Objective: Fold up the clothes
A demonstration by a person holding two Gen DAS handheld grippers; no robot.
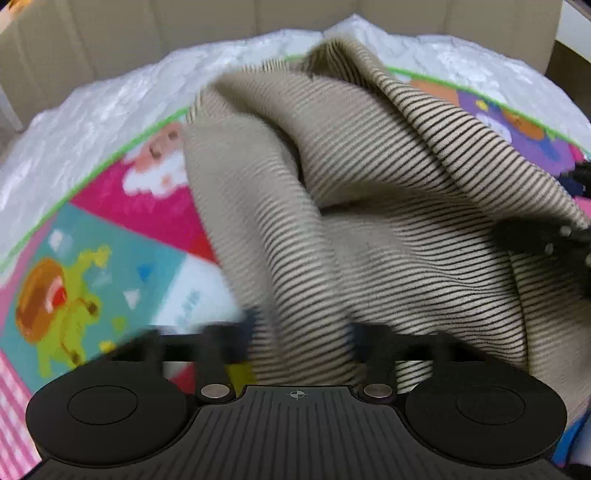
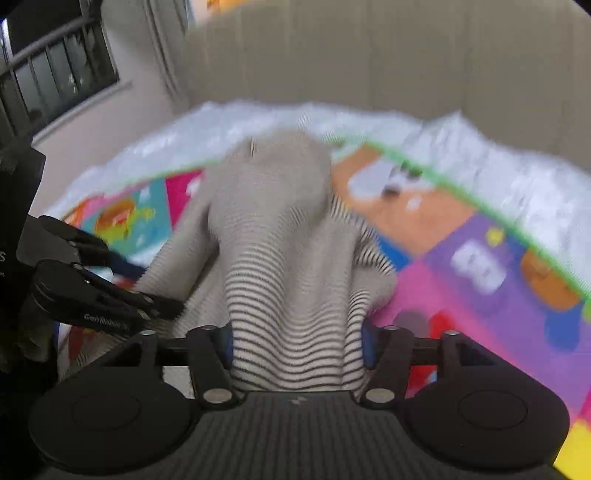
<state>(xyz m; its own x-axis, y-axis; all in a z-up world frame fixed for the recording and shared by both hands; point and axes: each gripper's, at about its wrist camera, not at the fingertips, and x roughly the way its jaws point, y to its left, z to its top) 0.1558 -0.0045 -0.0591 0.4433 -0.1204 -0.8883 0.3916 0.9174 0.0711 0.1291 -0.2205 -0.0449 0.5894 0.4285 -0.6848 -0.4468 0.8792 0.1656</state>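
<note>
While both wrist views are blurred by motion, the main facts are legible. A beige garment with thin dark stripes (image 1: 369, 206) lies bunched and partly lifted over a colourful cartoon play mat (image 1: 110, 258), which has a green border and rests on a crinkled white sheet (image 1: 110, 99). Beyond the sheet, at the far side, stands a tan upholstered backrest (image 1: 184, 29).

Left gripper (image 1: 295, 354): the striped cloth runs down between its two black fingers at the near edge of the left wrist view. The jaws stand partly apart with fabric filling the gap; whether they actually clamp it cannot be told from this blurred view. In the right wrist view the same gripper appears at the near left, its fingertips touching the left edge of the garment.

Right gripper (image 2: 297, 354): a thick fold of the garment passes between its fingers, which show blue pads (image 2: 225, 343) pressed against the cloth on both sides. The jaws are closed down on this bunch of fabric, and the cloth rises from them into a rounded hump toward the far side. In the left wrist view, dark parts of this gripper show at the right edge, against the garment's raised right flap.

A window with dark bars (image 2: 55, 74) shows at the far left of the right wrist view.
</note>
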